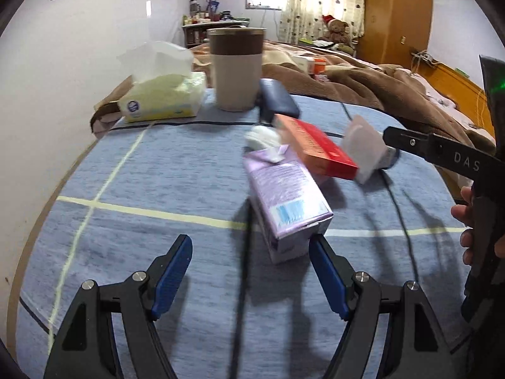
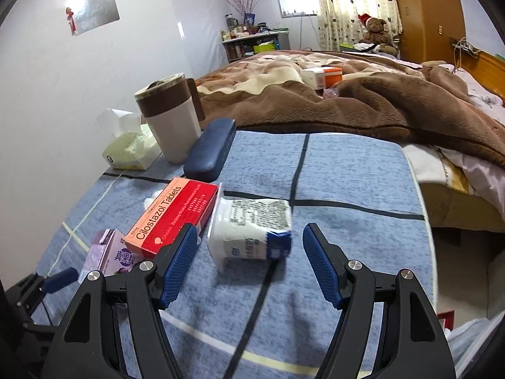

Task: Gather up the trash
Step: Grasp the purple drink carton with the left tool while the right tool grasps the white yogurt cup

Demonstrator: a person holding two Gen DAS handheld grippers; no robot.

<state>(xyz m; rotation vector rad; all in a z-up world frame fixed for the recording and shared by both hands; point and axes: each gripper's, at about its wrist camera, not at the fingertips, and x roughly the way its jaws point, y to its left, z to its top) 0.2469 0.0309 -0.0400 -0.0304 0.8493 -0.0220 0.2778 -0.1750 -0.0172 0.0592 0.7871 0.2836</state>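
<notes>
A purple drink carton (image 1: 285, 194) lies on the blue checked cloth (image 1: 157, 173), its near end just beyond my open left gripper (image 1: 251, 249); its right pad almost touches the carton's corner. Behind it lie a red tablet box (image 1: 312, 147), a crumpled white tissue (image 1: 263, 139) and a white pouch (image 1: 363, 147). In the right wrist view the white pouch (image 2: 252, 230) lies just ahead of my open right gripper (image 2: 247, 241), partly between the pads, not pressed. The red tablet box (image 2: 175, 218) sits to its left, the purple carton (image 2: 107, 255) beyond that.
A brown-and-white mug (image 1: 236, 69), a tissue pack (image 1: 164, 94) and a dark blue case (image 1: 277, 99) stand at the table's far side. A bed with a brown blanket (image 2: 363, 101) lies behind. The right tool's arm (image 1: 442, 154) and a hand (image 1: 467, 214) show at right.
</notes>
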